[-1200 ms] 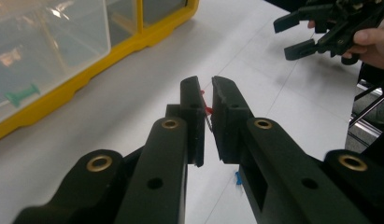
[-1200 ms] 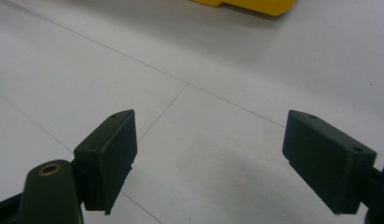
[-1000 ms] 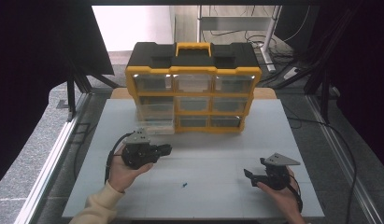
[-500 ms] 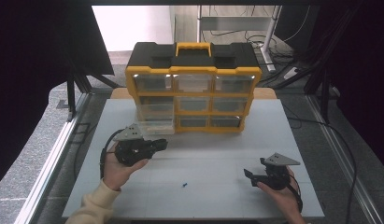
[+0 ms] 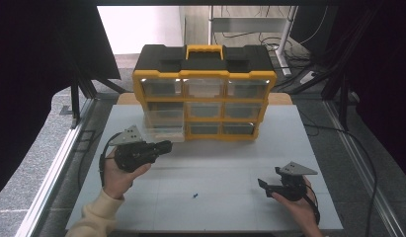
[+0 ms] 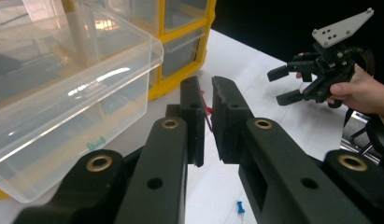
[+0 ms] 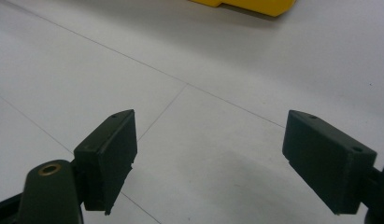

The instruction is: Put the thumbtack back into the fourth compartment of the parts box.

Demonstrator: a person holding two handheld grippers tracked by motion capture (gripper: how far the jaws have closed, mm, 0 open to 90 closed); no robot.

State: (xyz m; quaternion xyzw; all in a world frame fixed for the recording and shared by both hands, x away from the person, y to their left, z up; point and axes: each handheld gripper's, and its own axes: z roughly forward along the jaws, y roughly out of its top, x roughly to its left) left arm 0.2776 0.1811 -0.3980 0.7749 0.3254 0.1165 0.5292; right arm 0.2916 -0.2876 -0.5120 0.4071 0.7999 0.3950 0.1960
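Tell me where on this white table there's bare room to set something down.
The widest bare stretch of the table lies between the left hand-held gripper and the right hand-held gripper, apart from a small blue pushpin. The right strip beside the yellow organizer is free too. It is crowded at the pulled-out clear drawer.

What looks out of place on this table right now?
One clear plastic drawer sticks out of the yellow and black organiser while its neighbours sit flush, and a small blue push pin lies loose on the white table.
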